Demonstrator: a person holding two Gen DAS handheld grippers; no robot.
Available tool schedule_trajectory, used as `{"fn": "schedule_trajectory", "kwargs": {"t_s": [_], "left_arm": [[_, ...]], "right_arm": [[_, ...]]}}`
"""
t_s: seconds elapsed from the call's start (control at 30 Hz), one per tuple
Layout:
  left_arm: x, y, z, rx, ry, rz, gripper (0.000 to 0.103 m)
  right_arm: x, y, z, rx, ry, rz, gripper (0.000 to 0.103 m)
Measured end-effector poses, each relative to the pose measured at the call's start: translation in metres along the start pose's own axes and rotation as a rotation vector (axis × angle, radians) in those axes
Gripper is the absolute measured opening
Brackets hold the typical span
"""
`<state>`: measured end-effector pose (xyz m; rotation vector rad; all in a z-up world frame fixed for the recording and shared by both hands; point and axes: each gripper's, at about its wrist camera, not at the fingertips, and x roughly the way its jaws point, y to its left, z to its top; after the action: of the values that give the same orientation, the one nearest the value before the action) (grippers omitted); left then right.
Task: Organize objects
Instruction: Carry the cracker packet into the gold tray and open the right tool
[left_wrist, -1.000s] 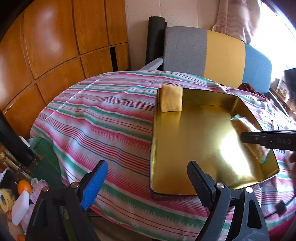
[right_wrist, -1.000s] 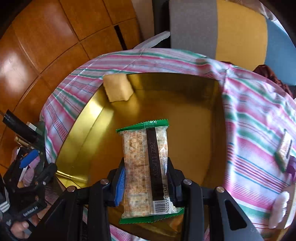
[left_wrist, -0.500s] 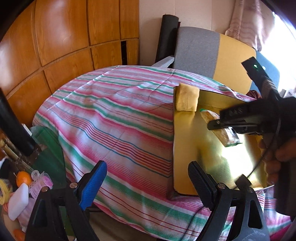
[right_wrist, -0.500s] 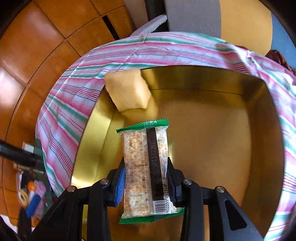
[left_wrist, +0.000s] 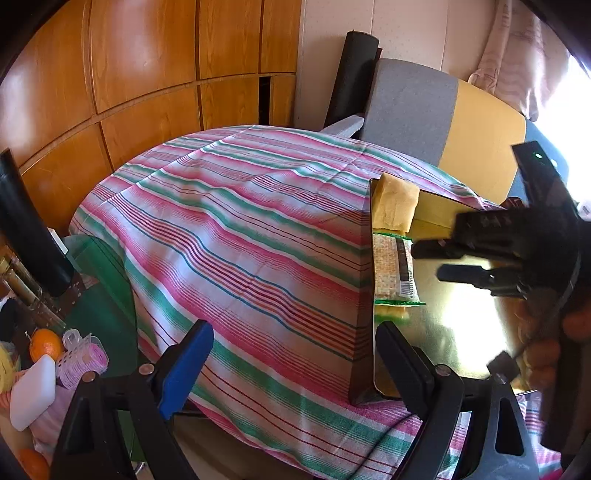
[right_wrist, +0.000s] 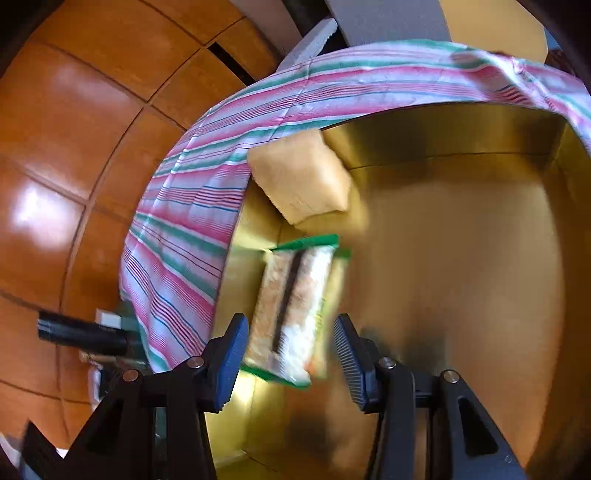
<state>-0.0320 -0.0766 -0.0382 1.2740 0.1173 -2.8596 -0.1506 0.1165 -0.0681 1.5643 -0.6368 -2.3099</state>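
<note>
Between the right gripper's (right_wrist: 288, 354) just-opening jaws, the cracker packet (right_wrist: 295, 310) lies loose, unclamped.

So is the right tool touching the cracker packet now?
Apart. In the right wrist view the right tool has just been opening, and gaps show between both pads and the cracker packet lying in the gold tray.

On a cloth-covered table (left_wrist: 229, 236), toward its right side: a tray (left_wrist: 454, 339). In the tray's far left corner, a bun (left_wrist: 395, 206); just before it, along the left wall, a cracker packet (left_wrist: 393, 271). Behind the table, a chair (left_wrist: 413, 107).
</note>
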Motion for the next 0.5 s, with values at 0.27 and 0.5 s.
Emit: {"fn": "schedule_trajectory", "kwargs": {"t_s": [0.27,0.5], "left_arm": [[-0.003,-0.009,-0.003,0.033,-0.008,-0.009,0.09],[-0.005,-0.02,-0.006,0.057,0.0,-0.029,0.09]], "right_arm": [[-0.047,-0.003,-0.033,-0.182,-0.101,-0.147,0.062],[-0.093,-0.016,-0.063,-0.289,-0.208,-0.255,0.07]]}}
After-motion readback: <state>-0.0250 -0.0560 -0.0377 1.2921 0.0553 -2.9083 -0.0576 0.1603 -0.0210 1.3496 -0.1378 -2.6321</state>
